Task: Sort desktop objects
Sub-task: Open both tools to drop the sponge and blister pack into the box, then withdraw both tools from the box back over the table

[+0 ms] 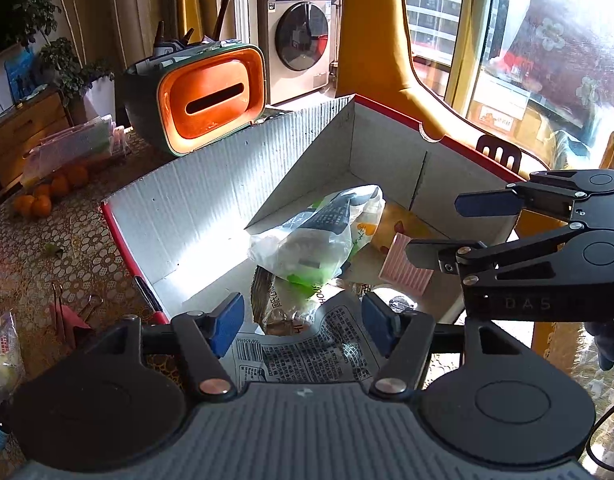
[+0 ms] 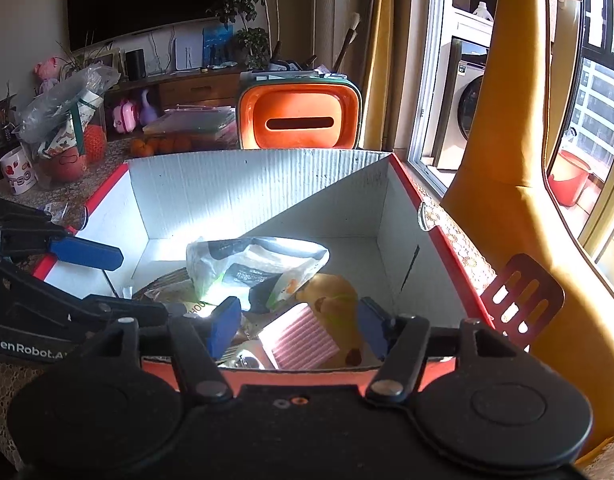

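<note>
Leftmost in the left wrist view, a cluster of small oranges [image 1: 37, 200] lay on the patterned lace tablecloth [image 1: 47, 248], with a red-handled binder clip [image 1: 73, 314] lower down near the frame's lower left. Behind them, upper centre-left, stood an orange-faced tissue box with a dark slot [image 1: 213, 98]. Centre frame held the open white corrugated cardboard box with red edging [image 1: 179, 208]; inside it lay a clear plastic bag with green and black printing [image 1: 315, 236], and to its right a pink ribbed card-like piece [image 1: 405, 266]. A crinkled printed foil packet [image 1: 307, 354] sat at the bottom centre between the blue pads of the left gripper [image 1: 303, 328], whose jaws stood apart and did not press on it (the packet's lower edge was hidden by the gripper body). At the right edge the right gripper [image 1: 443, 226] reached over the box wall with its fingers spread and nothing between them.

Through the right wrist view, the left gripper [image 2: 135, 280] entered from the left edge, the bag [image 2: 255, 264] lay centre, and the right gripper [image 2: 299, 328] hovered unclenched above the pink piece [image 2: 303, 340].
</note>
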A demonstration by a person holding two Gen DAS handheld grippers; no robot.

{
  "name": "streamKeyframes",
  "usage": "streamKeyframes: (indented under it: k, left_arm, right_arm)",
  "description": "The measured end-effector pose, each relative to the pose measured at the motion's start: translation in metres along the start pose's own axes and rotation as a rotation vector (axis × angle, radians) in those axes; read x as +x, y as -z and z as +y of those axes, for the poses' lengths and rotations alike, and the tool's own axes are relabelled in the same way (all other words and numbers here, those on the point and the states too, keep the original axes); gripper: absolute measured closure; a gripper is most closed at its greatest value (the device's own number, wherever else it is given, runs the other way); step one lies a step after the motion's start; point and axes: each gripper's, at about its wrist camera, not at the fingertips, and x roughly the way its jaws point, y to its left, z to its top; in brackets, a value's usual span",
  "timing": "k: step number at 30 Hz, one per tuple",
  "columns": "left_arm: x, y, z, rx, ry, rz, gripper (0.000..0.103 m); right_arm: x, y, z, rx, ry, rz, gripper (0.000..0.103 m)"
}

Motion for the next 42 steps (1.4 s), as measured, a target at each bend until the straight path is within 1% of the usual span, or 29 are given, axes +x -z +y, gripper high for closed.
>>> streamKeyframes:
  k: [3, 4, 5, 9, 12, 15, 18, 20, 21, 24, 28, 32, 36, 38, 42]
  left_arm:
    - [-0.006, 0.001, 0.000, -0.005, -0.002, -0.015, 0.032]
    - [-0.008, 0.002, 0.001, -0.009, -0.006, -0.019, 0.029]
    - [-0.010, 0.003, 0.001, -0.011, -0.007, -0.023, 0.028]
    - [-0.020, 0.006, 0.005, -0.023, -0.004, -0.042, 0.027]
    - [-0.030, 0.008, 0.007, -0.034, 0.002, -0.063, 0.027]
    - [-0.041, 0.011, 0.009, -0.047, 0.015, -0.088, 0.024]
    - [-0.052, 0.015, 0.011, -0.057, 0.021, -0.107, 0.023]
    - [-0.059, 0.019, 0.013, -0.065, 0.022, -0.121, 0.023]
    - [-0.062, 0.021, 0.015, -0.071, 0.021, -0.126, 0.023]
    - [-0.074, 0.027, 0.021, -0.094, 0.019, -0.143, 0.023]
    - [-0.092, 0.037, 0.033, -0.151, 0.015, -0.163, 0.023]
    - [-0.110, 0.049, 0.043, -0.182, -0.004, -0.190, 0.023]
    - [-0.132, 0.064, 0.051, -0.190, -0.054, -0.251, 0.023]
    - [-0.143, 0.073, 0.056, -0.201, -0.062, -0.271, 0.023]
    - [-0.158, 0.088, 0.068, -0.228, -0.080, -0.286, 0.023]
  right_arm:
    - [-0.002, 0.000, 0.000, 0.007, 0.002, -0.002, 0.038]
    - [-0.004, -0.001, 0.000, 0.009, 0.002, -0.004, 0.036]
    - [-0.005, -0.001, 0.000, 0.014, 0.000, -0.007, 0.034]
    - [-0.012, -0.001, 0.003, 0.028, -0.009, -0.017, 0.033]
    - [-0.018, 0.000, 0.005, 0.036, -0.018, -0.024, 0.028]
    - [-0.026, -0.001, 0.010, 0.043, -0.026, -0.034, 0.028]
    - [-0.034, -0.002, 0.014, 0.050, -0.035, -0.045, 0.027]
    - [-0.040, -0.003, 0.018, 0.055, -0.042, -0.052, 0.022]
    - [-0.043, -0.002, 0.020, 0.059, -0.047, -0.058, 0.021]
    - [-0.051, -0.003, 0.027, 0.062, -0.059, -0.066, 0.020]
    - [-0.062, -0.002, 0.038, 0.068, -0.074, -0.072, 0.019]
    - [-0.070, 0.000, 0.051, 0.073, -0.087, -0.073, 0.017]
    - [-0.078, 0.002, 0.065, 0.081, -0.099, -0.078, 0.017]
    - [-0.081, 0.003, 0.072, 0.087, -0.112, -0.078, 0.017]
    - [-0.088, 0.007, 0.091, 0.078, -0.119, -0.075, 0.016]
